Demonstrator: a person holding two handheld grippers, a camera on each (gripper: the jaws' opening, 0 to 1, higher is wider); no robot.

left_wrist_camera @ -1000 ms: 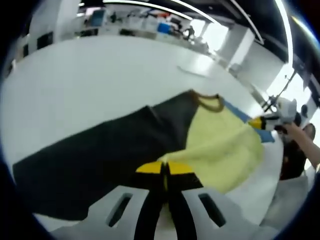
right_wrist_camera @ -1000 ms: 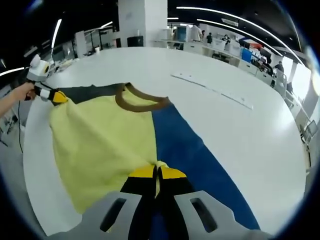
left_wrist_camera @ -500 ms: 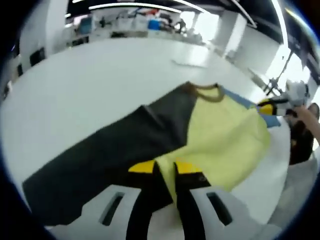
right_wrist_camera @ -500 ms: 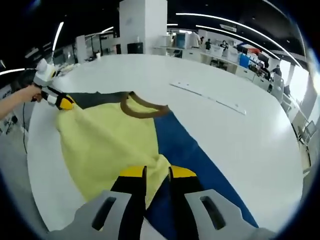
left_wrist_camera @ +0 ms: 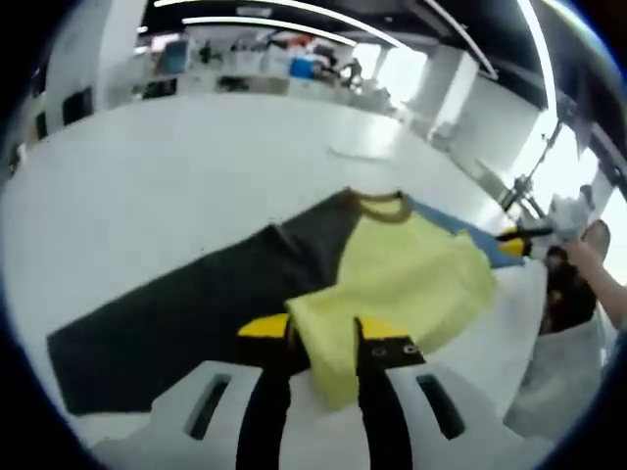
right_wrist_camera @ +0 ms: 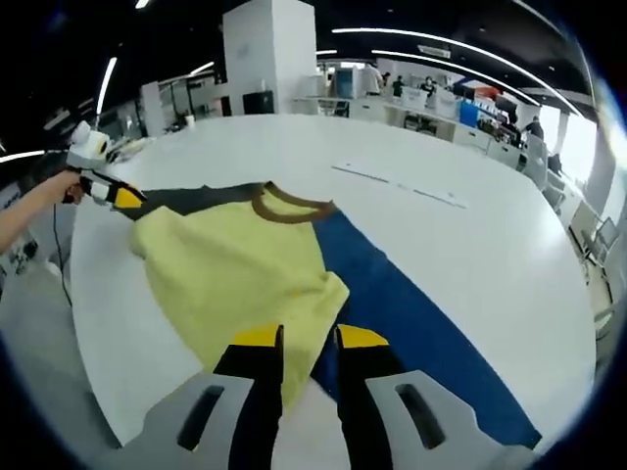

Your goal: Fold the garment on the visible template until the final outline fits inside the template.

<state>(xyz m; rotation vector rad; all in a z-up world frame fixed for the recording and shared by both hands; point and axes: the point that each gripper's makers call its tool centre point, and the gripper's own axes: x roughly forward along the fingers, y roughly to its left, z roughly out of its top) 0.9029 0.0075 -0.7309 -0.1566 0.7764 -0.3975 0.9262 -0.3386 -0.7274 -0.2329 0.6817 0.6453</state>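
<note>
A garment lies spread on a broad white counter, with a yellow body panel, a brown collar, one dark grey sleeve and one blue sleeve. In the left gripper view, the left claw sits low over the near edge of the yellow panel; its yellow-tipped jaws stand a little apart with a fold of yellow cloth lying between them, though whether they pinch it I cannot tell. In the right gripper view, the right claw likewise has its jaws slightly parted, with the yellow hem running down between them beside the blue sleeve; a firm grip cannot be made out. The dark sleeve stretches away to the left in the left gripper view. Desks and ceiling lights show far behind the counter.
</note>
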